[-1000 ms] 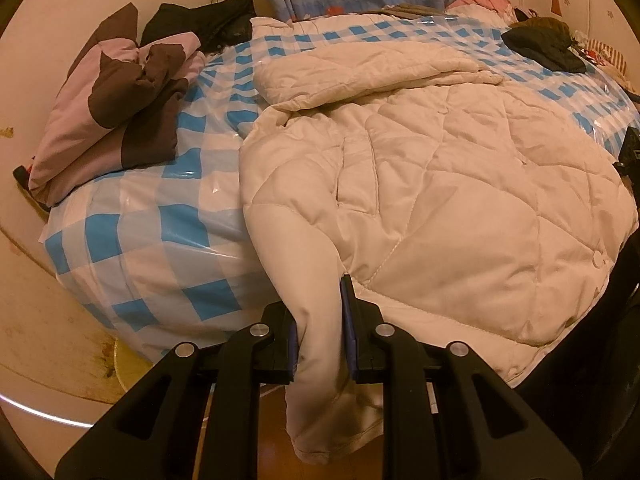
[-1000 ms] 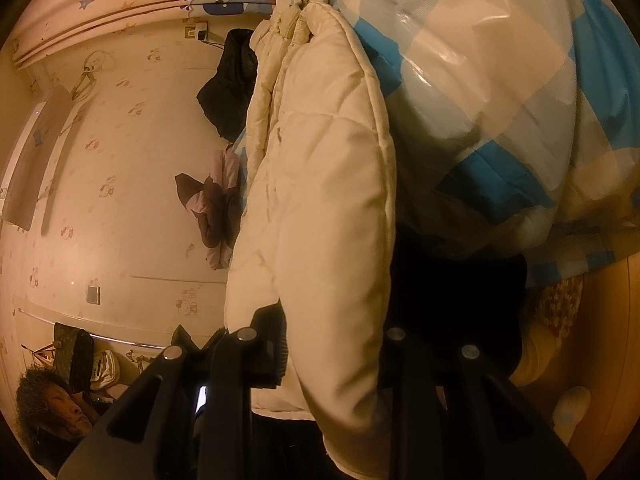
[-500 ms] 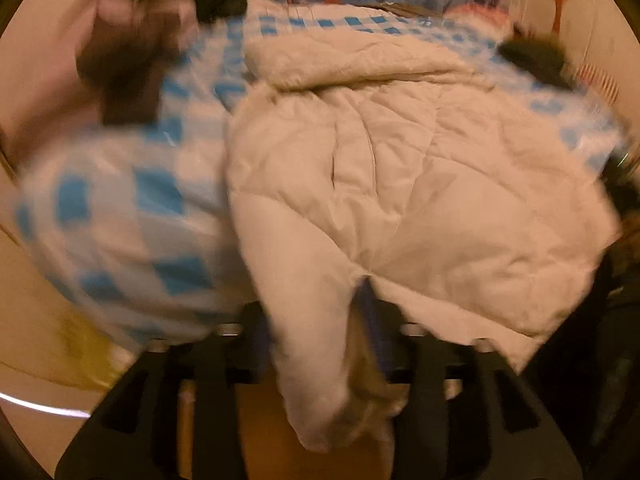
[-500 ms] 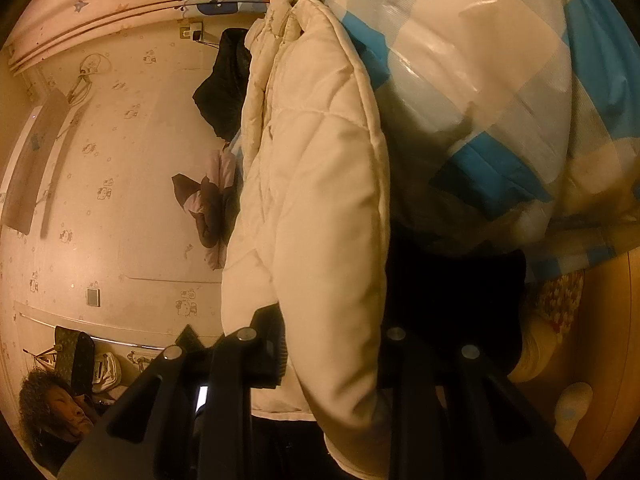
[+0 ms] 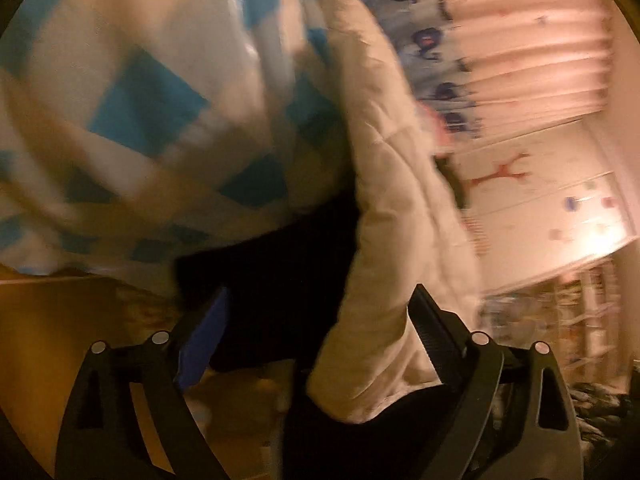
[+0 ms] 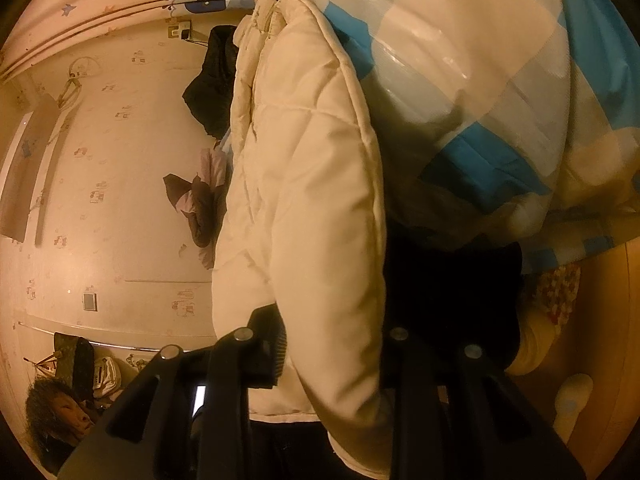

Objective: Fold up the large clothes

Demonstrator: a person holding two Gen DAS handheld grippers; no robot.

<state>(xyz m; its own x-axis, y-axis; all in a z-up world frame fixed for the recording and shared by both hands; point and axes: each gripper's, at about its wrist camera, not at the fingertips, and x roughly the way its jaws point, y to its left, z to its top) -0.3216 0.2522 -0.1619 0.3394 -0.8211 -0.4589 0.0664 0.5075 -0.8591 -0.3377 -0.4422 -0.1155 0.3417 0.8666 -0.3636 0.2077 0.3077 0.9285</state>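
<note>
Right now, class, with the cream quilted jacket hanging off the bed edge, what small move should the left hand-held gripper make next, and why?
Probably close the left hand-held gripper on the jacket edge. Its jaws are opening wide, and the hanging fabric lies between them against one finger, not pinched. The right hand-held gripper already clamps the jacket's other edge, so a second grip would likely let both lift it for the fold.

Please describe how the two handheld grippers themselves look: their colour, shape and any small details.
Both grippers are matte black, with angular cut-out frames and round silver rivets. The left gripper has flat fingers; one pad is blue. The right gripper shows a ribbed black pad. No cables or sleeves are visible.
</note>
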